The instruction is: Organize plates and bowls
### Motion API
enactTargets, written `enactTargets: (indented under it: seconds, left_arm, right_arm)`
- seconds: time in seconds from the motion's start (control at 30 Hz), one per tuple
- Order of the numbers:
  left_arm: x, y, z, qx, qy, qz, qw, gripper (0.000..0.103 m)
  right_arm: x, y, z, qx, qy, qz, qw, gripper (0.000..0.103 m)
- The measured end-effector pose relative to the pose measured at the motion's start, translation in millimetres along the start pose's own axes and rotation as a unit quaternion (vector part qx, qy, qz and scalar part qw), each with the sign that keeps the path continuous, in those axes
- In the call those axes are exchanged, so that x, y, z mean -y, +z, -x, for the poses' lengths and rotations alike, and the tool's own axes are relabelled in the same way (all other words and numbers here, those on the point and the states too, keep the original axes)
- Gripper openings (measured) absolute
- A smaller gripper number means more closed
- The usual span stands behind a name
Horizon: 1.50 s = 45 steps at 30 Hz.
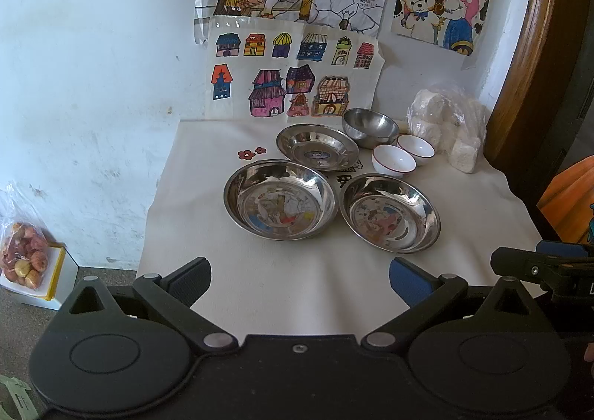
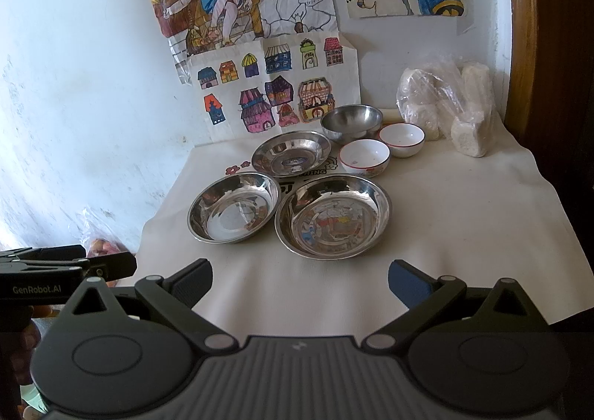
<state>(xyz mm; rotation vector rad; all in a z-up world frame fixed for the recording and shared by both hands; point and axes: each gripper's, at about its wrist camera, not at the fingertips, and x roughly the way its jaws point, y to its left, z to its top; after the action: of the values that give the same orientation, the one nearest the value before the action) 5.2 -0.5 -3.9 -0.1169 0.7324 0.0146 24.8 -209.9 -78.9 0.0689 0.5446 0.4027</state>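
three round steel plates (image 1: pixel 281 199): polished, mirror-glossy | two white red-rimmed ceramic bowls (image 1: pixel 393 160): glazed, smooth | cream tablecloth (image 1: pixel 297 271): matt woven fabric, creased | black gripper fingers (image 1: pixel 189 280): matt plastic, textured pads

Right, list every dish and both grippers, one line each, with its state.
left gripper: open, holding nothing, short of the dishes
right gripper: open, holding nothing
large steel plate: upright, empty, unstacked
second steel plate: upright, empty, beside it
rear steel plate: upright, empty
steel bowl: upright, empty, at the back
near white bowl: upright, empty
far white bowl: upright, empty
plastic bag: filled, by the wall
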Motion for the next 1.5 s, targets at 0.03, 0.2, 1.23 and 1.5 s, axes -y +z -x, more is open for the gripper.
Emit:
enactTargets:
  seconds: [0.03,0.2,1.23,1.5]
  left_arm:
    - [0.0,0.0,0.0,0.000,0.000,0.000,1.0000,0.102]
    - [0.0,0.0,-0.1,0.000,0.000,0.000,1.0000,0.102]
    - [1.8,4.3,-64.1,-0.097,0.033,0.075,0.9919,0.102]
    - [6.7,24.8,-108.3,-0.105,0.047,0.171,0.9785,0.102]
  right_arm:
    - [0.3,0.1,-0.1,0.000,0.000,0.000,1.000,0.103]
    - [1.0,1.1,-0.3,-0.001,0.000,0.000,1.000,0.103]
    - [39.8,19.0,-49.7,-0.056,0.019,-0.002,0.998,0.103]
    - [82.9,60.7,-90.1,-0.084,0.047,0.045,0.994,0.103]
